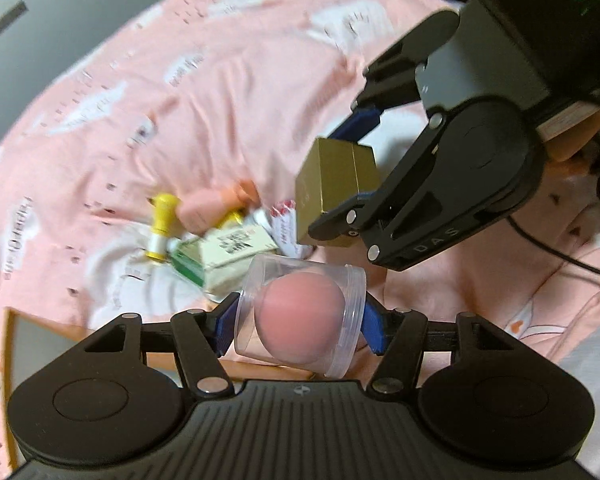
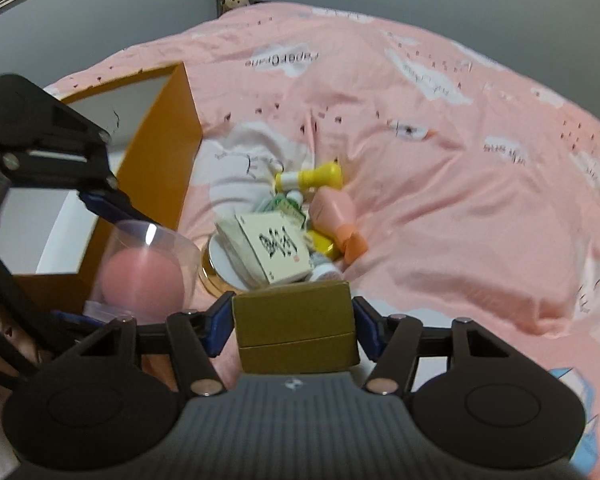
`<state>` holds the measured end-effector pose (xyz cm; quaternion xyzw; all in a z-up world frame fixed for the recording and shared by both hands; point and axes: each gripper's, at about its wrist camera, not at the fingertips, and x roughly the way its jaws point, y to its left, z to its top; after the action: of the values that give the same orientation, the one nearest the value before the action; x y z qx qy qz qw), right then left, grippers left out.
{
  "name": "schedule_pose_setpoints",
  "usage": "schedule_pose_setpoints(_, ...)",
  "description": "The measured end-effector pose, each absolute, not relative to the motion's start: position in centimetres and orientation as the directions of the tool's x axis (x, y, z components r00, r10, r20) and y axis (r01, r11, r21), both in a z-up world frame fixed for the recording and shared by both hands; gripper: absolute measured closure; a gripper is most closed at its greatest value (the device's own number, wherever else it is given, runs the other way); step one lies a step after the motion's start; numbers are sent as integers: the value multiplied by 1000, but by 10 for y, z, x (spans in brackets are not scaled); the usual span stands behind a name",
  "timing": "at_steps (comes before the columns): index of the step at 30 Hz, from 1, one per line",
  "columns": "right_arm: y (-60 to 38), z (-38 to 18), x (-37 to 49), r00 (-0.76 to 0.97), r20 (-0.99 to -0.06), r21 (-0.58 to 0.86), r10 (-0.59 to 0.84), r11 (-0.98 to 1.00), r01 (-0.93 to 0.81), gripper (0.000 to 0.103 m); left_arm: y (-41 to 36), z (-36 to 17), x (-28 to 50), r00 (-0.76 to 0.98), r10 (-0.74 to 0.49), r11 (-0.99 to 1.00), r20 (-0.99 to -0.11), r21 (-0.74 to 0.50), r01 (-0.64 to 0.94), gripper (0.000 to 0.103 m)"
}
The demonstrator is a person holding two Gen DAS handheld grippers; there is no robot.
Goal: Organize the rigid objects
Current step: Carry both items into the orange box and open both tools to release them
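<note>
Left gripper [image 1: 300, 322]: pinching a clear round case [image 1: 300, 318] with a pink sponge inside; blue pads bear on its two ends, so its long axis runs across the jaws.
Right gripper [image 2: 294, 326]: clamped on a gold box [image 2: 296, 328], pads flat against its side faces, seam running crosswise.
Held items: both are clear of the pink bedsheet [image 2: 440, 184], carried above the remaining pile.
Orange bin [image 2: 168, 152]: open-topped, pale inside, standing left of the pile in the right wrist view.
Key relation: the bin lies on the left gripper's side, just behind the clear case; the gold box sits farther off, to the bin's right.
Judgement: the left hand is nearer and likely deposits first; the right must travel leftward across the pile.
Pile: a white card box [image 2: 272, 254], a yellow-capped bottle [image 2: 312, 178], and a pink tube [image 2: 336, 212] lie touching one another.
</note>
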<state>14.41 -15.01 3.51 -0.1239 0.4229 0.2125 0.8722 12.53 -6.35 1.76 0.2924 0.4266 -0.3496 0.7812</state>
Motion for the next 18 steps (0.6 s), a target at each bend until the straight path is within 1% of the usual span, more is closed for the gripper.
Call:
schedule_pose_setpoints(6,-135,63,139,589,-753,-57,295,862,-504,42,-37,54,110,478,-286,643,-831,203,738,33)
schedule_pose_setpoints(10,-115,85,138,595,-718,-42,361,831,-555,42,-13,67,105,505,-259,671,-824,222,707,33)
schedule_pose_setpoints(15,-77,112,136,550,-673,-14,494,736,-677,42,35,67,104,489,-182,697,-853,239,676,33)
schedule_pose_setpoints(18,-47,117,137,473,-678,-2,562,642,-766,42,60,54,108,438,-131,703,-889,228,673,33)
